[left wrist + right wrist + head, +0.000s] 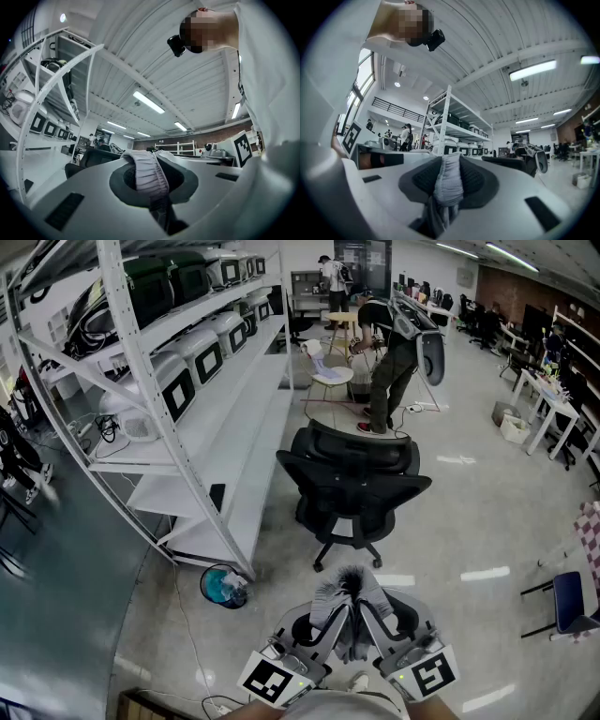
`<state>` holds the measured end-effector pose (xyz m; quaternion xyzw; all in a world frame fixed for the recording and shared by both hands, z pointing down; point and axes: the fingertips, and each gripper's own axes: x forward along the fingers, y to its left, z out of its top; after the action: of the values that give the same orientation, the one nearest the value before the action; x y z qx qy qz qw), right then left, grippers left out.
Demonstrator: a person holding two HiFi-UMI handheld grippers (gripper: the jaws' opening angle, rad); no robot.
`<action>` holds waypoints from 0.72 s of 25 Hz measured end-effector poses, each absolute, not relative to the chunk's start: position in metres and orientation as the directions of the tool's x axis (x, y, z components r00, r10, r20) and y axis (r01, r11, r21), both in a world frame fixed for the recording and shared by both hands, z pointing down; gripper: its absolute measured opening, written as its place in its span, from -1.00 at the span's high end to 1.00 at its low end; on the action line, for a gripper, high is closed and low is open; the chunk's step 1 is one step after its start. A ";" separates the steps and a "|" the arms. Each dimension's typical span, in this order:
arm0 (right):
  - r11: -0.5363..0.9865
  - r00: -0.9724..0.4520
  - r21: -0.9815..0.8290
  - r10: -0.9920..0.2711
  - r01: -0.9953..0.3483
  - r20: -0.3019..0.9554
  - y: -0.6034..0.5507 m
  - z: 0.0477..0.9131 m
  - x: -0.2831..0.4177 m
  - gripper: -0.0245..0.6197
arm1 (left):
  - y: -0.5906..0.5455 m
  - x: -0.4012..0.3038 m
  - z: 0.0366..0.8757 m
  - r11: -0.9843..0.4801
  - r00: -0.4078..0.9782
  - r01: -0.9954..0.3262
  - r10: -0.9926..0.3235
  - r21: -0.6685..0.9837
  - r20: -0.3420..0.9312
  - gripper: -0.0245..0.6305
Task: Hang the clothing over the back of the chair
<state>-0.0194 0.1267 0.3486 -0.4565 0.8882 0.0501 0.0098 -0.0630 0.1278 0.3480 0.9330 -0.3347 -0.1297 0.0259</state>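
A black office chair [352, 479] stands on the floor ahead of me, its seat turned toward me. Both grippers sit close together at the bottom of the head view, holding one grey garment [347, 594] bunched up between them. My left gripper [325, 613] is shut on its gathered elastic waistband [149, 176], which runs up between the jaws. My right gripper [375, 613] is shut on another fold of the same grey cloth [449, 180]. The chair [96, 157] shows dark past the left jaws, and its back and headrest [525, 161] show past the right ones. Most of the garment hangs hidden below the grippers.
Tall white shelving [187, 381] loaded with machines runs along the left. A blue bin [223, 585] sits at its near foot. A person [389, 362] bends over behind the chair, near a white stool [330, 376]. A blue chair [572, 601] stands at the right edge.
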 end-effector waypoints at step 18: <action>0.608 -0.614 0.089 -0.785 -0.789 -0.075 0.135 0.349 -0.005 0.57 | 0.132 -0.044 0.346 -0.755 0.721 -0.644 -0.654 0.127 -0.230 0.84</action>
<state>-0.0050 0.1349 0.3490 -0.4389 0.8966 0.0568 0.0143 -0.0438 0.1324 0.3456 0.9274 -0.3497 -0.1313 0.0190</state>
